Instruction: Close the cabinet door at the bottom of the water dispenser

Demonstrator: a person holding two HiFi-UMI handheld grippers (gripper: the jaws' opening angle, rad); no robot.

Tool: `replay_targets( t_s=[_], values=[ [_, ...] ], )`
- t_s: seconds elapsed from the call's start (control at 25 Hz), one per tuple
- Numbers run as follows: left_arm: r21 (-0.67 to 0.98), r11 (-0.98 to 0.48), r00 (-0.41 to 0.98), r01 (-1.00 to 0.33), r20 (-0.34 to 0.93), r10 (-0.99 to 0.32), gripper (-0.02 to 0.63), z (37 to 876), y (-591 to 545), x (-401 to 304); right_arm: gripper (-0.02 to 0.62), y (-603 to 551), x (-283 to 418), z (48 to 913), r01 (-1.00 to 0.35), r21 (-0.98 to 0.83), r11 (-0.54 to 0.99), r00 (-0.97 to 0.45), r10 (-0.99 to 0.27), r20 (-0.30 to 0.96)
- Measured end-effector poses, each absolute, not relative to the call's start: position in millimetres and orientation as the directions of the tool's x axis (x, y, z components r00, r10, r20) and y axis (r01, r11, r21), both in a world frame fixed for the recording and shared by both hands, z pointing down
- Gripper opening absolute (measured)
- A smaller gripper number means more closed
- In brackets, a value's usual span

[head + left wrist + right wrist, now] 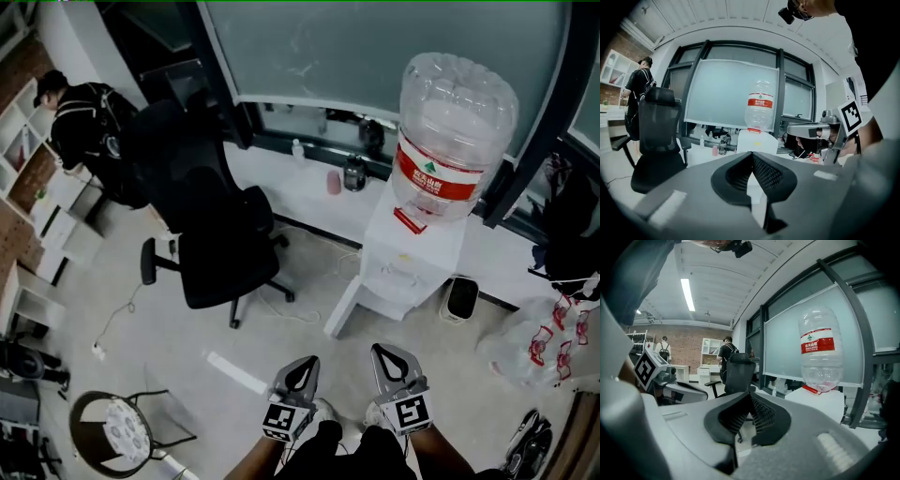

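The white water dispenser [412,251] stands by the window ledge with a large clear bottle [455,131] with a red label on top. Its bottom cabinet door [343,309] hangs open, swung out to the left and toward me. My left gripper [303,364] and right gripper [387,351] are side by side low in the head view, well short of the dispenser. Both are shut with nothing between the jaws. In the left gripper view the shut tips [751,153] point at the dispenser [757,141]. The right gripper's tips [749,394] point left of the dispenser [820,401].
A black office chair [220,239] stands left of the dispenser. A person [80,117] stands at the far left by white shelves. A small bin [461,298] and plastic bags [548,342] lie to the right. A round stool [122,427] and a white strip [236,372] are on the floor.
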State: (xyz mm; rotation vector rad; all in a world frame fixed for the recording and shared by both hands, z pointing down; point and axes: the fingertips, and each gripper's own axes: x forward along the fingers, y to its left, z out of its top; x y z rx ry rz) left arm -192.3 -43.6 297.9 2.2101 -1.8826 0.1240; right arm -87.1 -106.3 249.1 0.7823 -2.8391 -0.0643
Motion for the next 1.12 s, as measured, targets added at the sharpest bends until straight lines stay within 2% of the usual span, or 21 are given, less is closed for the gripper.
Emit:
replay_targets(
  t_s=[0.36, 0.68, 0.88, 1.12],
  values=[
    [0.048, -0.189, 0.195, -0.981, 0.203, -0.960, 0.018, 363, -94, -194, 0.003, -144, -90, 335, -0.574, 0.050, 0.817, -0.788, -0.568, 0.238],
    [0.097, -0.149, 0.161, -0.984, 0.135, -0.978, 0.018, 464, -115, -198, 0.003, -162, -93, 428, -0.574, 0.043, 0.818, -0.809, -0.574, 0.128],
    [0.092, -0.090, 0.099, -0.992, 0.093, -0.991, 0.018, 562, -124, -194, 0.003, -172, -88, 528, -0.568, 0.089, 0.818, -0.813, -0.574, 0.094],
    [0.066, -0.120, 0.125, -0.991, 0.065, -0.990, 0.018, 649, -147, -188, 0.003, -188, -91, 609, -0.580, 0.122, 0.806, -0.806, -0.589, 0.055]
  ],
)
